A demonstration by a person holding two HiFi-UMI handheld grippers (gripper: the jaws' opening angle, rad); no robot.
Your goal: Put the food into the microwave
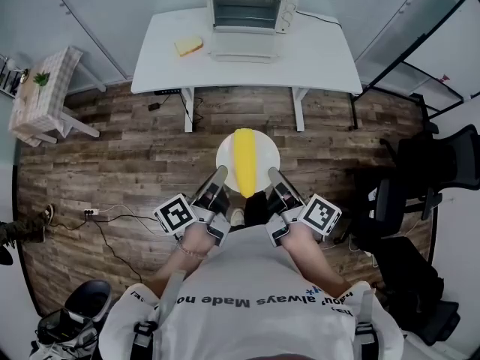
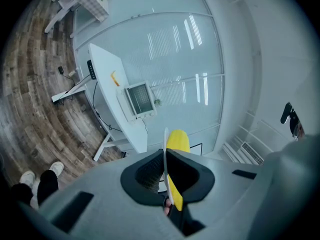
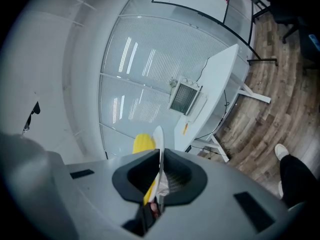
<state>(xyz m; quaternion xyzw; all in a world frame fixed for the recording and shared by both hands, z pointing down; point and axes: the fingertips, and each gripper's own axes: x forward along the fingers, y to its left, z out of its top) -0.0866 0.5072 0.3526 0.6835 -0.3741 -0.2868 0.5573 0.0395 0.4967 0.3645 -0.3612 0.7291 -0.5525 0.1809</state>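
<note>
Over the wood floor (image 1: 112, 148), well apart from the white counter (image 1: 315, 51), the left tool (image 1: 219, 175) and right tool (image 1: 272, 175) are each clamped on opposite edges of a white plate (image 1: 226, 156), holding it between them. A long yellow piece of food (image 1: 244, 162) lies along the plate's middle. Back on the counter stands the microwave (image 1: 251, 10), its door folded down, near a yellowish slice (image 1: 189, 46).

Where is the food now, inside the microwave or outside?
Outside: the yellow food lies on the white plate, which the left gripper and right gripper clamp over the floor, far from the microwave.
</note>
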